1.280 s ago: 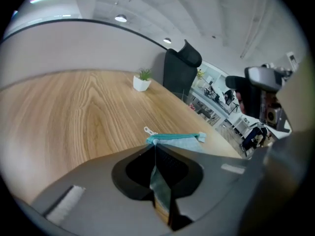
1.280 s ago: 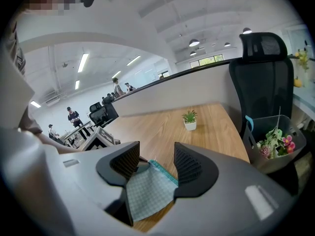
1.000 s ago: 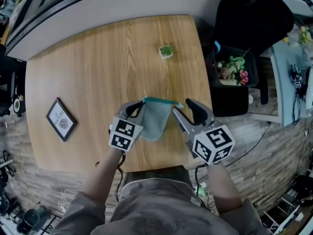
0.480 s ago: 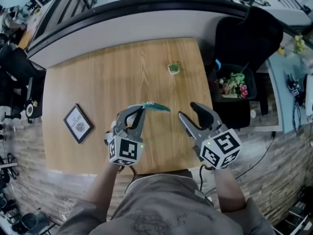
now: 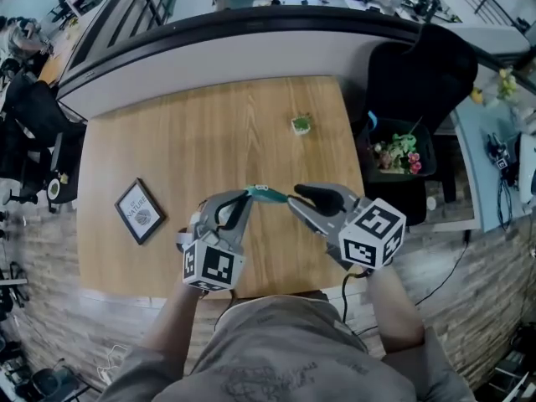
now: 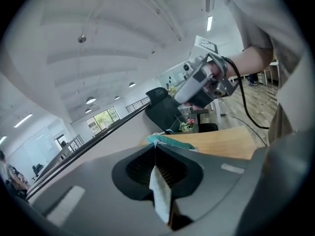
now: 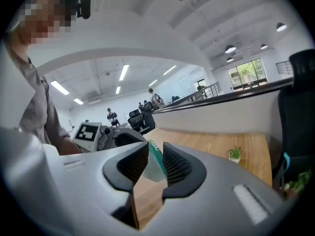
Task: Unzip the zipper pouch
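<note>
While the pouch (image 5: 270, 195) is held over the bench (image 5: 193, 132) in the head view, the left hand-held gripper (image 5: 240, 205) has one end of it and the right hand-held gripper (image 5: 299, 203) sets its tips at the other end of the teal zipper edge. A potted plant (image 5: 301, 124) and a picture frame (image 5: 140, 212) sit well apart from the work. Left gripper view: jaws clenched on the grey fabric (image 6: 160, 193), which runs edge-on between the pads, with the zipper edge (image 6: 172, 140) just past the tips. Right gripper view: jaws a little apart with the zipper edge (image 7: 155, 159) standing between them; no firm pinch seen, so I read it as released. The slider is too small to pick out. Judgement: the step in hand is taking the pull tab. Close the right jaws on the tab alone, not on tape or fabric. Hold the left clamp firm and draw straight along the zipper line with the tape taut, so the teeth do not snag.
</note>
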Demonstrator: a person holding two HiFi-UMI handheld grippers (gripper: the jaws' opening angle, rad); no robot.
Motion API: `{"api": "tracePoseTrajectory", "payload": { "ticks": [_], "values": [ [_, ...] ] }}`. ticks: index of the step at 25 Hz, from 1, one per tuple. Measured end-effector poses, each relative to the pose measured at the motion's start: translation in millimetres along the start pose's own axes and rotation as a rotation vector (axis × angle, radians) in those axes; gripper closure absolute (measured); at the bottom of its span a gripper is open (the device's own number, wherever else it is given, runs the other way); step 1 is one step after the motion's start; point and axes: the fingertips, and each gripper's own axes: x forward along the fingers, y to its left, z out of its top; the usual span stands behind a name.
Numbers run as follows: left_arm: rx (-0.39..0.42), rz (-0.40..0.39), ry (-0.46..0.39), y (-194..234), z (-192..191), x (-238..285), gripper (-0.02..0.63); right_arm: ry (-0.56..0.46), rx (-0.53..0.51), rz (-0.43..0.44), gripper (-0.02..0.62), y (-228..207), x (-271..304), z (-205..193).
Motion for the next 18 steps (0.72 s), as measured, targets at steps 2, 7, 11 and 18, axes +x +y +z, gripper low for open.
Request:
{"api": "tracePoseTrajectory", "payload": {
  "ticks": [2, 7, 11, 18],
  "values": [
    [0.004, -0.007, -0.016, -0.6, 4.8, -2.8, 0.6, 0.064, -0.045, 0.027, 0.494, 2.1, 7.8, -4.0],
    [0.044, -0.034, -0.06, -7.0, 20.1, -6.5, 0.599, 0.129, 0.011, 0.11, 0.491, 2.4, 22.2, -8.4],
    [0.101, -0.053, -0.076, -16.5, 28.8, -6.1, 0.599, 0.172, 0.057, 0.158, 0.491, 4.0, 28.9, -15.1],
    [0.126, -0.072, -0.069, -21.5, 28.2, -2.7, 0.598, 0.173, 0.101, 0.175, 0.492, 4.3, 31.8, -16.9]
  ]
}}
